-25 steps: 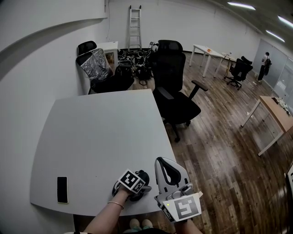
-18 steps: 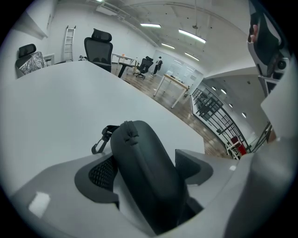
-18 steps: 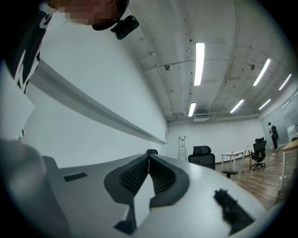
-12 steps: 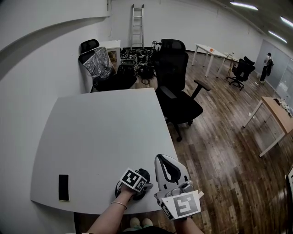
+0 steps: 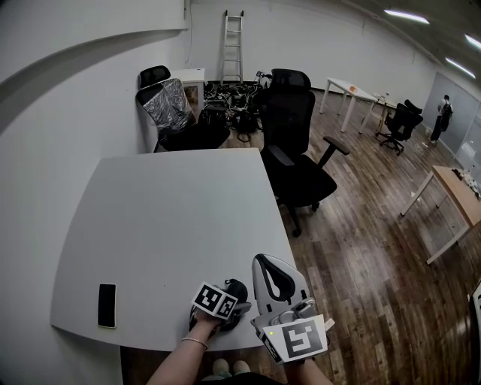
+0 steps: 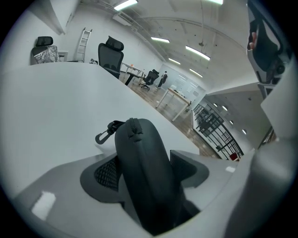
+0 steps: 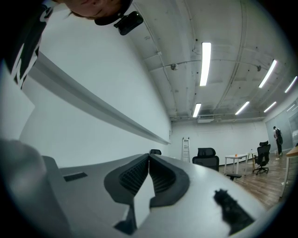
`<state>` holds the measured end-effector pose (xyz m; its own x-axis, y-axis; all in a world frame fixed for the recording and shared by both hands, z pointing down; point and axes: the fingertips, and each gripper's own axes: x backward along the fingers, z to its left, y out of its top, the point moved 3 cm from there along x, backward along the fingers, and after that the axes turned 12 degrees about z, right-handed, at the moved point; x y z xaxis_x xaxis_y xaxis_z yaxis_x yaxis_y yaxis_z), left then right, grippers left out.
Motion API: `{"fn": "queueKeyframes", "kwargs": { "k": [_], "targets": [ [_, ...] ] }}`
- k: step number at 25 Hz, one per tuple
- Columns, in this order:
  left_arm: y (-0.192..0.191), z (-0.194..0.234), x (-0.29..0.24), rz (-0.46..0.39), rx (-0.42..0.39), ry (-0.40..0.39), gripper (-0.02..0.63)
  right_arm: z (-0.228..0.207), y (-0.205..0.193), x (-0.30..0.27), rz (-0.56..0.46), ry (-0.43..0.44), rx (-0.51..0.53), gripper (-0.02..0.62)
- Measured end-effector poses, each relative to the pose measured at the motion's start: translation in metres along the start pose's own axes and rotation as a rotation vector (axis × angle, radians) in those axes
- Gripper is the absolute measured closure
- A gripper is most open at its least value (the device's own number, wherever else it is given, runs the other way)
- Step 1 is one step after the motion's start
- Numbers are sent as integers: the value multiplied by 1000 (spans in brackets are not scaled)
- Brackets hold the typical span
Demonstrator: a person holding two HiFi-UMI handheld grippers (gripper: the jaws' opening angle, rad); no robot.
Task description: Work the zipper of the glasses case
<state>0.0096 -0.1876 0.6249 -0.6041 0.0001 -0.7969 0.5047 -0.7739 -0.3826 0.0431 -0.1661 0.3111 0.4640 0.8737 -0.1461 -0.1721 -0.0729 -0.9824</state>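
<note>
Case [image 6: 142,181] seemed light, fairly stiff; left tongs [image 6: 146,162] had just been closing on its sides, right tongs [image 7: 149,160] shut, empty.

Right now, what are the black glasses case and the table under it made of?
The glasses case: probably a stiff moulded shell covered in black fabric, matte; it keeps its rounded shape and a stitched zipper seam runs along the top. The table: smooth pale grey top, likely laminate; even colour, no grain, soft sheen.

White walls [image 5: 68,98], wood floor [image 5: 361,256], a black office chair [image 5: 297,162] beside the grey table [image 5: 165,218], ladder [image 5: 232,45] out back, strip lights [image 5: 409,15] overhead.
</note>
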Motion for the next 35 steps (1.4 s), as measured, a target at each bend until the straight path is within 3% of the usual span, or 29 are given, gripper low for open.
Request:
{"fn": "queueKeyframes", "kwargs": {
  "k": [5,8,10,13,15,17,21,24,27,31,35],
  "targets": [
    [-3,-13,11,-88,7,-54,293,5,7,-3,-25,3,-2,588],
    [6,-23,32,-229,53,-169,295,12,7,-2,-25,22,13,588],
    [12,-30,57,-349,53,-317,293,12,9,-1,-21,21,17,588],
    [21,-35,127,-597,8,-607,293,7,6,-2,-22,16,29,588],
    [26,-38,186,-755,-63,-795,293,5,9,-5,-33,27,74,587],
    [27,-50,235,-821,-200,-897,293,7,9,-10,-34,45,165,586],
    [26,-94,282,-700,-500,-869,293,27,2,-16,-17,156,285,586],
    [26,-116,290,-576,-632,-795,291,50,-1,-17,-2,271,393,581],
    [25,-121,296,-486,-698,-737,291,69,-3,-16,-5,339,481,532],
    [23,-121,304,-402,-736,-673,291,79,5,-5,-90,363,541,531],
    [19,-128,312,-367,-773,-674,296,80,20,6,-194,405,461,531]
  ]
}}
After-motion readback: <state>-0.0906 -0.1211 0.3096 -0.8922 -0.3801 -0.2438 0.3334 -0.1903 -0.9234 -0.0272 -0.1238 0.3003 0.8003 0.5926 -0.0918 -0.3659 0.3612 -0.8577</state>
